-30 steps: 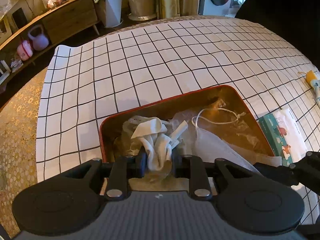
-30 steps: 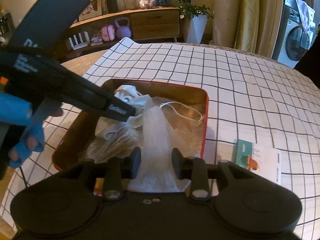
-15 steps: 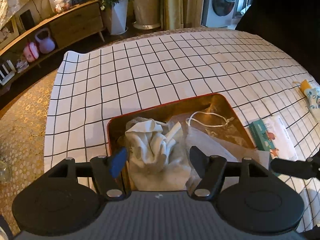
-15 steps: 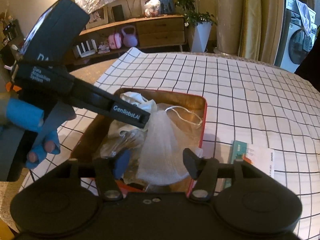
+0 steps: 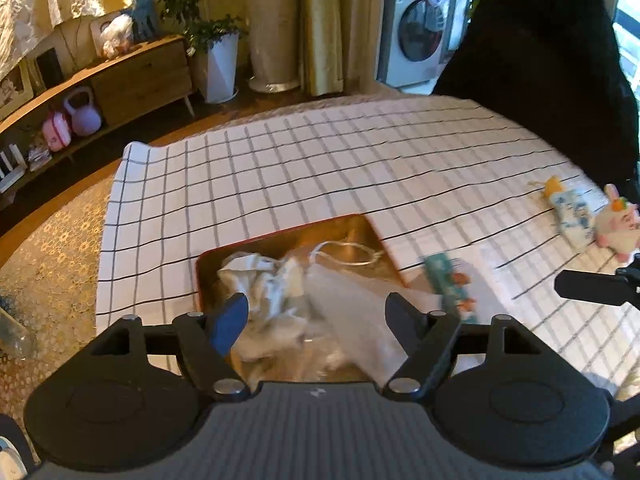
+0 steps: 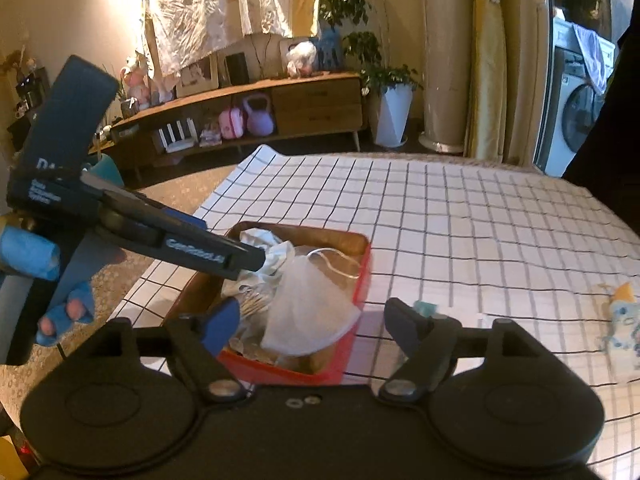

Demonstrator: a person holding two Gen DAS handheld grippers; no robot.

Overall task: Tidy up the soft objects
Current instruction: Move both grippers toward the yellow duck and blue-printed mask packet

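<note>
- Left claw (image 5: 316, 316) has its two fingers spread wide and grips nothing; it hangs above the near end of the red tin.
- Right claw (image 6: 316, 320) is also wide, with nothing between the fingers, above the near corner of the same tin.
- Red tin (image 6: 362, 280) lies on the bench, with a red outside and a golden inside; the soft things are gathered in it.
- White cloth (image 5: 260, 304) sits crumpled in the left part of the tin, just in front of the left claw.
- Mesh pouch (image 6: 308, 304), thin and white, lies beside the cloth, and its lower edge comes over the near rim of the tin; its drawstring (image 5: 348, 250) makes a loop on the tin floor behind it.
- In the right wrist view one finger (image 6: 216, 254) of the left claw reaches over the cloth; I cannot tell if it touches.
- Checked tablecloth (image 5: 320, 168), white with black lines, covers the bench.
- Small packet (image 5: 450, 284) with a green band lies flat just to the right of the tin.
- Printed pouch (image 5: 570, 212) with a yellow end lies well apart on the right, and a pink plush toy (image 5: 616, 228) sits next to it.
</note>
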